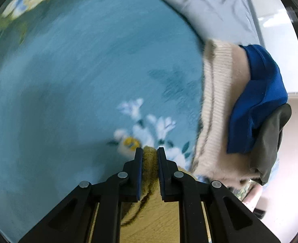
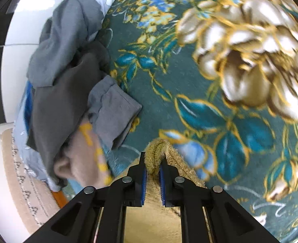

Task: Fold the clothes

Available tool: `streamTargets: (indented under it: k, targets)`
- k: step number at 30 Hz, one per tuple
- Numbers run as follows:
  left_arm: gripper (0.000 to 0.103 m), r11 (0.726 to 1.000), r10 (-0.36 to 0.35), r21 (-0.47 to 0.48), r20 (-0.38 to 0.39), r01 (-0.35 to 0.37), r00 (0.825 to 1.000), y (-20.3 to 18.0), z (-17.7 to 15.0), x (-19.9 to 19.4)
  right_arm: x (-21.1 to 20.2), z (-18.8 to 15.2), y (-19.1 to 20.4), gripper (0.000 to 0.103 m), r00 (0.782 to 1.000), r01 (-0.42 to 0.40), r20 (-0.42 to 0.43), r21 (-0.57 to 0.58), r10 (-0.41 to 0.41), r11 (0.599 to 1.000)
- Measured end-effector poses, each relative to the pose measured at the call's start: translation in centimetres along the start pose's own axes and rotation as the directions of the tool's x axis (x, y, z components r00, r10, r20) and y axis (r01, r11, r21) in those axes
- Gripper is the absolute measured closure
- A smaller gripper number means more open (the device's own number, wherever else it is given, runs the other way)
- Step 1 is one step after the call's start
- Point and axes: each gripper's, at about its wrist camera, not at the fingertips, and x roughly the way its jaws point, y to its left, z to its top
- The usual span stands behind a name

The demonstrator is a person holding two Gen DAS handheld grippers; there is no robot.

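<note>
Both the left tongs (image 1: 150,151) and right tongs (image 2: 153,158) are clamped on the mustard garment (image 2: 157,149); thin pinches could slip, or the clothes pile (image 2: 67,77) at frame left could be snagged.

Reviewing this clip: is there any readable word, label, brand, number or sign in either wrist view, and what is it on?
No text can be read in either view.
Yellow marks on the beige garment in the clothes pile: blurred, unreadable.
Dark rows of marks on the pale mat at lower left: too small to tell whether they are writing.
The mustard fuzzy garment held by the left tool and the right tool shows no label.
</note>
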Motion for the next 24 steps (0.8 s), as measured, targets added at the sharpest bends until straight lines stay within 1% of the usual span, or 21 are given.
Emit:
streamTargets:
  k: [2, 4, 5, 6, 7, 8, 9, 11, 13, 14, 16, 19, 20, 21, 22, 24]
  targets:
    - [0.089, 1.000, 0.026, -0.005, -0.016, -0.026, 1.000, -0.3, 0.3, 1.0, 0.6, 0.0, 0.2, 0.091, 1.000, 0.018, -0.007, 0.001, -0.018, 1.000]
    - [0.088, 0.999, 0.023, -0.041, -0.026, -0.024, 0.999, 0.1, 0.2, 1.2, 0.2, -0.5, 0.3, 0.087, 0.999, 0.035, 0.002, -0.013, -0.035, 0.999]
    - [0.087, 0.998, 0.013, -0.063, -0.025, -0.014, 1.000, 0.4, 0.0, 1.0, -0.3, -0.8, 0.2, 0.083, 0.999, 0.033, 0.007, -0.019, -0.033, 0.999]
    - [0.085, 0.997, 0.001, -0.078, -0.017, -0.002, 1.000, 0.7, -0.3, 0.5, -0.9, -1.2, 0.1, 0.078, 0.999, 0.036, 0.017, -0.027, -0.035, 0.999]
    - [0.084, 0.996, -0.010, -0.088, -0.007, 0.009, 1.000, 1.1, -0.8, -0.3, -1.6, -1.8, 0.0, 0.070, 0.999, 0.044, 0.032, -0.038, -0.043, 0.998]
    - [0.082, 0.995, -0.020, -0.101, 0.005, 0.020, 1.000, 1.6, -1.4, -1.1, -2.5, -2.5, -0.3, 0.067, 0.997, 0.057, 0.047, -0.050, -0.055, 0.997]
    - [0.075, 0.993, -0.030, -0.115, 0.020, 0.032, 0.999, 2.0, -2.2, -2.1, -3.3, -3.6, -0.8, 0.067, 0.996, 0.073, 0.055, -0.063, -0.069, 0.995]
    - [0.067, 0.988, -0.049, -0.143, 0.047, 0.056, 0.998, 3.0, -3.8, -3.9, -4.3, -5.7, -2.0, 0.067, 0.996, 0.078, 0.047, -0.070, -0.075, 0.995]
    - [0.064, 0.983, -0.047, -0.173, 0.056, 0.056, 0.997, 4.3, -6.3, -4.9, -4.1, -8.5, -3.7, 0.067, 0.998, 0.062, 0.010, -0.054, -0.061, 0.997]
    - [0.061, 0.981, -0.042, -0.188, 0.058, 0.052, 0.997, 4.9, -7.7, -5.3, -3.7, -9.9, -4.4, 0.067, 0.998, 0.057, -0.010, -0.048, -0.057, 0.997]
    - [0.061, 0.980, -0.037, -0.193, 0.035, 0.043, 0.999, 5.5, -9.7, -4.9, -2.9, -12.6, -5.6, 0.067, 0.997, 0.059, -0.052, -0.035, -0.060, 0.998]
    - [0.058, 0.982, -0.030, -0.187, -0.014, 0.027, 0.999, 5.9, -12.3, -3.7, -1.3, -15.3, -6.9, 0.067, 0.992, 0.098, -0.081, -0.021, -0.100, 0.995]
    - [0.053, 0.982, -0.028, -0.185, -0.030, 0.022, 0.999, 6.1, -13.1, -3.3, -0.8, -16.2, -7.3, 0.066, 0.989, 0.112, -0.091, -0.017, -0.113, 0.994]
    - [0.051, 0.983, -0.026, -0.183, -0.046, 0.017, 0.999, 6.3, -14.0, -3.0, -0.3, -16.8, -7.7, 0.066, 0.987, 0.130, -0.097, -0.006, -0.130, 0.992]
    - [0.051, 0.983, -0.024, -0.181, -0.062, 0.012, 0.998, 6.4, -14.9, -2.6, 0.0, -17.0, -8.0, 0.066, 0.986, 0.139, -0.097, 0.010, -0.137, 0.990]
    - [0.051, 0.984, -0.019, -0.176, -0.094, 0.002, 0.995, 6.7, -16.6, -1.8, 0.3, -17.3, -8.4, 0.066, 0.988, 0.129, -0.095, 0.037, -0.125, 0.991]
